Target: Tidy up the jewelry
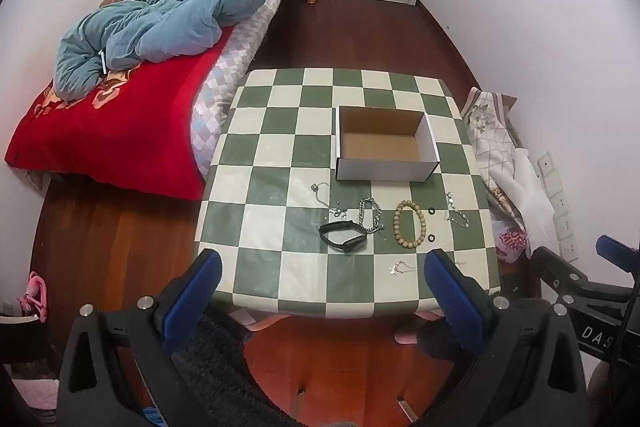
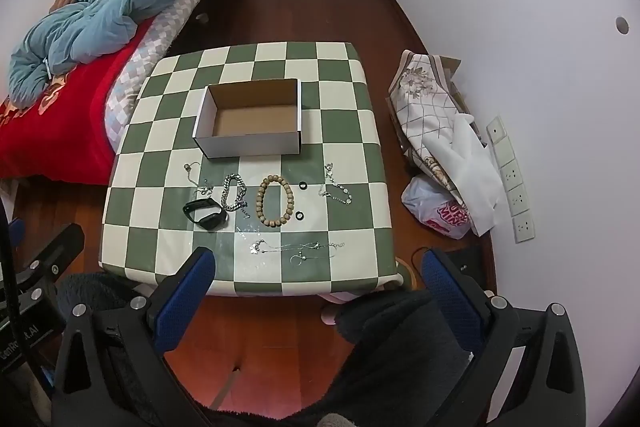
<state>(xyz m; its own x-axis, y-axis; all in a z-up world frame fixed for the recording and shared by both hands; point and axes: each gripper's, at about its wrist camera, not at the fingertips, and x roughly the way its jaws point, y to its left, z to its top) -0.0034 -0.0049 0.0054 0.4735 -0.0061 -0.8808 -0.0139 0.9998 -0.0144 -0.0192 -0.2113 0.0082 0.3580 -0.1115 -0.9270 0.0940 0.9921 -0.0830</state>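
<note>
both grippers hang wide open and empty near the table's (image 2: 360,163) front edge — left gripper (image 1: 320,291), right gripper (image 2: 316,283). the jewelry lies loose in front of the empty cardboard box (image 2: 250,119). a sensible start: the bead bracelet (image 2: 275,200) — come down straight, pinch one side, lift clear of the chain bracelet (image 2: 233,193) beside it.

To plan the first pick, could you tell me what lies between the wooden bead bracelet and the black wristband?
A chunky silver chain bracelet lies between the wooden bead bracelet and the black wristband, clearest in the right wrist view.
</note>
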